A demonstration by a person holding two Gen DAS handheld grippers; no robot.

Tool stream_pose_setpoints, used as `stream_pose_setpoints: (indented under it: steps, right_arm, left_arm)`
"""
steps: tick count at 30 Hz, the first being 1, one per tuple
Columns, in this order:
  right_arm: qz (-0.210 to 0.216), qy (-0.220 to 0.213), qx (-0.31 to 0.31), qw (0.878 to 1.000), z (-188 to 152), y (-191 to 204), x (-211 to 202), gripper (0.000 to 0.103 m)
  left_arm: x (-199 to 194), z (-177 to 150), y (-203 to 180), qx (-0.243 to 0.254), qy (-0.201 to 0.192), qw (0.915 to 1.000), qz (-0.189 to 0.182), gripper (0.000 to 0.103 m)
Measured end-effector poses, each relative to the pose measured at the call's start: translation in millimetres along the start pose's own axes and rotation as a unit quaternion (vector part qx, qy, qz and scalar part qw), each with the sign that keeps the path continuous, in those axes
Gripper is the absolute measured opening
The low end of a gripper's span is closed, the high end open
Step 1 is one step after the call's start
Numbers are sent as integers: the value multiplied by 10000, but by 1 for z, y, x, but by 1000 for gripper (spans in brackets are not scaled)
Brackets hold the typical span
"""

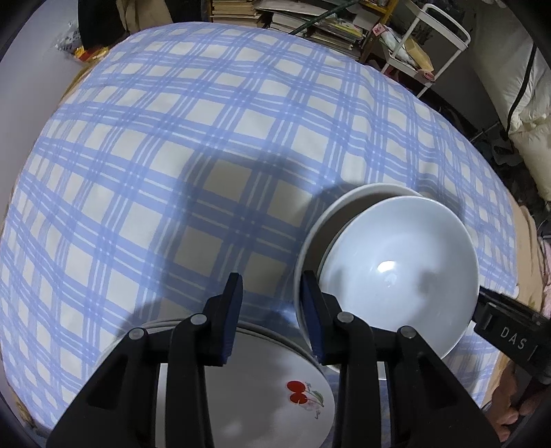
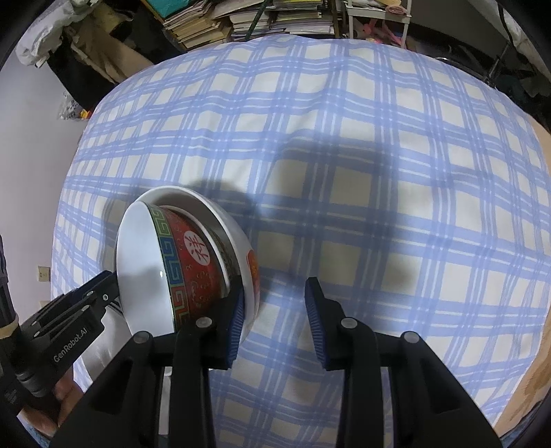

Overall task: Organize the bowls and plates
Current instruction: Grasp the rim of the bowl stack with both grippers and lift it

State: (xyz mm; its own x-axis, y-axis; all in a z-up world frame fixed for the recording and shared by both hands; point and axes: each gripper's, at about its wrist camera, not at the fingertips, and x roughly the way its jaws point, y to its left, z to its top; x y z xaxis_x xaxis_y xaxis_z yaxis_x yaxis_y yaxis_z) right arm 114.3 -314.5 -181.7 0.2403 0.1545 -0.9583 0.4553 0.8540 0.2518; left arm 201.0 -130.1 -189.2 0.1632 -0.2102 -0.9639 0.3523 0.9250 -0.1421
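Observation:
Two nested bowls stand on the blue-checked cloth (image 1: 172,155). The inner bowl (image 1: 399,272) is white inside and red patterned outside (image 2: 196,262); it sits tilted in a larger white bowl (image 1: 344,203), also seen in the right wrist view (image 2: 241,241). A stack of white plates, the top one with a cherry print (image 1: 275,389), lies under my left gripper. My left gripper (image 1: 272,310) is open, its right finger beside the outer bowl's rim. My right gripper (image 2: 275,310) is open, its left finger next to the outer bowl's wall.
Stacks of books (image 2: 241,20) and a white metal rack (image 1: 427,44) stand beyond the far edge of the table. A white quilt (image 1: 530,113) lies at the right. The other gripper's black body shows at each view's edge (image 2: 65,341).

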Motion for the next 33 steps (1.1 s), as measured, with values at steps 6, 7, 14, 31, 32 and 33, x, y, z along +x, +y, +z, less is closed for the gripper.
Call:
stream_pose_setpoints:
  steps: [6, 7, 14, 31, 32, 33]
  right_arm:
    - [36, -166, -54, 9998, -1, 13, -1, 9]
    - [-44, -213, -87, 9997, -2, 17, -2, 9]
    - [-30, -284, -60, 9996, -1, 16, -1, 9]
    - [24, -211, -198, 9996, 0, 7, 0, 9]
    - [25, -214, -211, 9995, 0, 7, 0, 9]
    - [45, -231, -192, 9995, 0, 7, 0, 9]
  left_arm:
    - [4, 0, 10, -248, 2, 9994, -260, 33]
    - [4, 0, 9, -247, -9, 9994, -235, 33]
    - [7, 0, 4, -318, 61, 9994, -133, 32]
    - [8, 4, -3, -232, 229, 9986, -406, 9]
    - [8, 4, -8, -202, 190, 9990, -364, 4]
    - [8, 4, -12, -180, 162, 9994, -262, 4]
